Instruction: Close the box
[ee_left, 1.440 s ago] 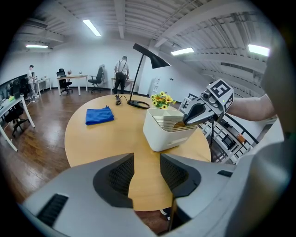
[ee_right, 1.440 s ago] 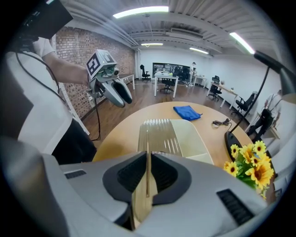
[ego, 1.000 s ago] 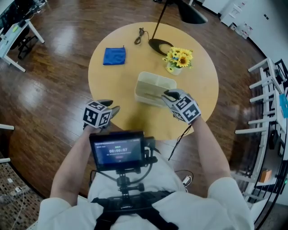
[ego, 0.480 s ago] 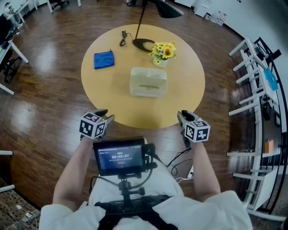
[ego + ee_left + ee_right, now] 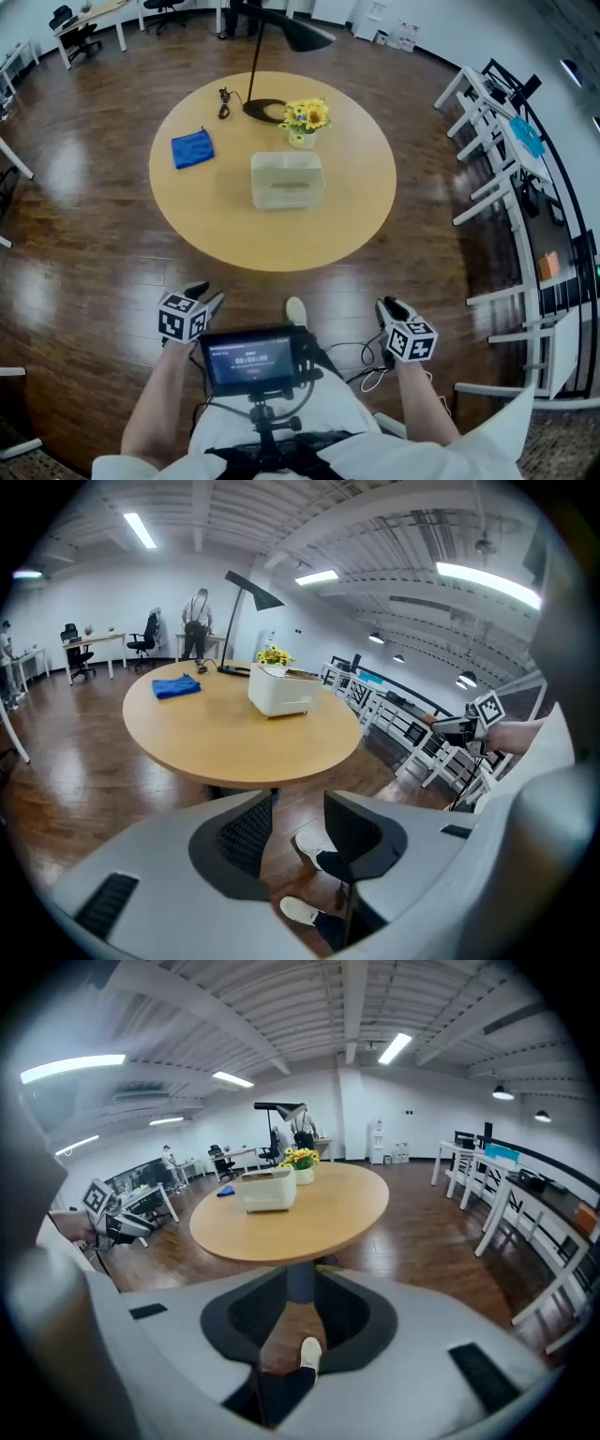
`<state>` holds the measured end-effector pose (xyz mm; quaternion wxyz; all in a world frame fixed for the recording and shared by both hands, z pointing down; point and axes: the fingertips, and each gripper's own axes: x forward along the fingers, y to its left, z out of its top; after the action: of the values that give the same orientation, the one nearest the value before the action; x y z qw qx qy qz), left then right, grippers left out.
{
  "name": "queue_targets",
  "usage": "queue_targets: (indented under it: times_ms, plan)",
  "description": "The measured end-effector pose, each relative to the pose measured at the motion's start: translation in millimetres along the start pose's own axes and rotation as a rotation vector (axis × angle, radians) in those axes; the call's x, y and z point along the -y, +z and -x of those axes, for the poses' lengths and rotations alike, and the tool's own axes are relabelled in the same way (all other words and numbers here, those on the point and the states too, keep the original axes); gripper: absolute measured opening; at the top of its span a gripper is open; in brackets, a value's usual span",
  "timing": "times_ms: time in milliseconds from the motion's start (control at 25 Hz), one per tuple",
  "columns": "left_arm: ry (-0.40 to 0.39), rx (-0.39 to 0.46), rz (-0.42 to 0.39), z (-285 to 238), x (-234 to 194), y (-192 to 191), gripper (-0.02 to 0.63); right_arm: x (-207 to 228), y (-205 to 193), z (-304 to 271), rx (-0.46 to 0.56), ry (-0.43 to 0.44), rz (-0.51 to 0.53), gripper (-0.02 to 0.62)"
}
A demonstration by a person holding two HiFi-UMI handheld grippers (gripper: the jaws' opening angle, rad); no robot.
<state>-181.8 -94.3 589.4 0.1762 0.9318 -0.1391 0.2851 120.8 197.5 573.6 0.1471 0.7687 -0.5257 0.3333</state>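
The box [image 5: 287,180] sits near the middle of the round surface [image 5: 234,234], lid apparently down flat, with a blue cloth [image 5: 192,148] to one side and yellow flowers [image 5: 305,119] just behind it. The person is well back from it, with the left hand-held gripper [image 5: 204,298] and right hand-held gripper [image 5: 387,307] low over the wooden floor [image 5: 84,244]. Each has its jaws spread, with only floor and a shoe [image 5: 295,310] showing between them.
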Motion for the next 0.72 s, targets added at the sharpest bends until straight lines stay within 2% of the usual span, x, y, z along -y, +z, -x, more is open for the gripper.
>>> queue_targets:
  times_ms: [120, 200, 480, 720]
  plan:
    - [0.002, -0.012, 0.017, 7.2, -1.4, -24.3, 0.179, 4.3, -34.6, 13.6, -0.048, -0.030, -0.049, 0.100]
    - [0.010, -0.012, 0.024, 13.7, -1.7, -36.5, 0.179, -0.8, -42.4, 19.3, -0.052, -0.036, -0.056, 0.100]
    - [0.052, -0.011, 0.096, 26.0, -5.8, -72.2, 0.178, -19.5, -17.6, 20.9, -0.017, -0.046, 0.045, 0.094]
    - [0.083, -0.032, 0.108, 20.5, 6.3, -70.9, 0.178, -6.8, -20.8, 20.4, -0.018, -0.018, 0.077, 0.086]
